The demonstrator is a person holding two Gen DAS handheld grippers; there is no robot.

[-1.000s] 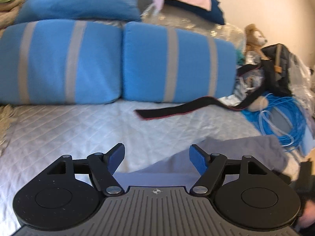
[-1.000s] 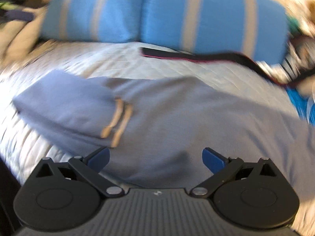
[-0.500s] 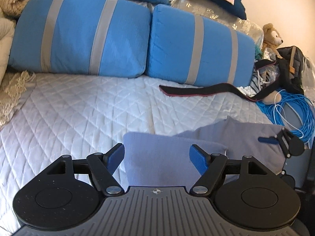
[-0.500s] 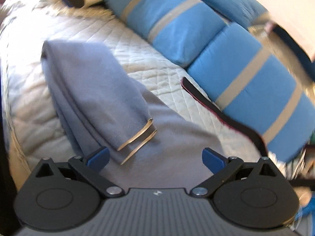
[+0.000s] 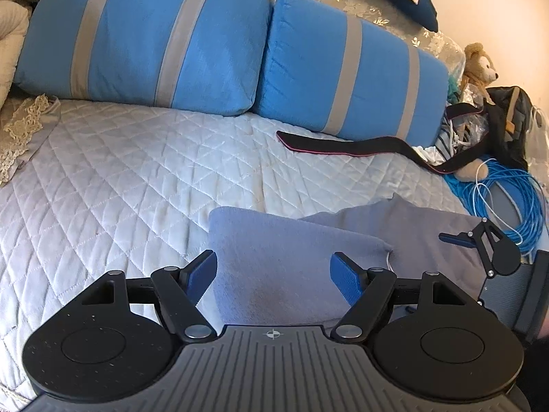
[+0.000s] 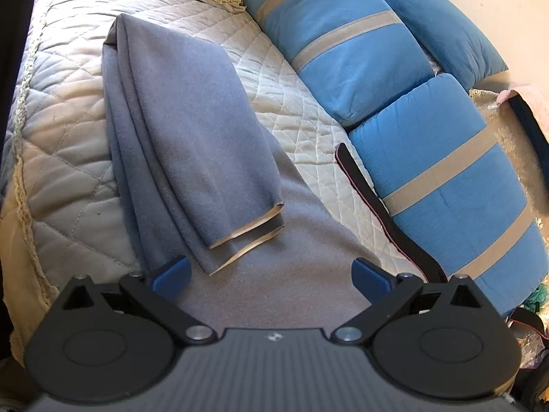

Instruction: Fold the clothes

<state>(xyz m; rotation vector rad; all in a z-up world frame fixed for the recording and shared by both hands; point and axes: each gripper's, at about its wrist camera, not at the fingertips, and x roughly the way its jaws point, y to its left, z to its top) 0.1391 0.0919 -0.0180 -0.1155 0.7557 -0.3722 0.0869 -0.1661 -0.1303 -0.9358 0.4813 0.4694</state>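
A grey-blue garment [image 5: 291, 257] [image 6: 192, 130] lies on the white quilted bed [image 5: 120, 178] [image 6: 58, 144]. One part is folded back over the rest, and its two tan-edged hems [image 6: 247, 237] show in the right wrist view. My left gripper [image 5: 273, 276] is open just above the folded end, nothing between its blue pads. My right gripper [image 6: 271, 276] is also open, low over the flat grey cloth just below the hems, holding nothing. The right gripper [image 5: 480, 243] also shows at the right edge of the left wrist view.
Two blue pillows with grey stripes [image 5: 164, 41] [image 6: 429, 158] line the back of the bed. A black strap with a red edge [image 5: 343, 144] [image 6: 377, 202] lies in front of them. A coil of blue cable [image 5: 507, 199], a teddy bear [image 5: 477, 65] and a black bag [image 5: 507, 116] crowd the right.
Both grippers dropped lower toward the garment. The right gripper rolled, so its view of the bed and pillows now sits tilted. Both stayed open.
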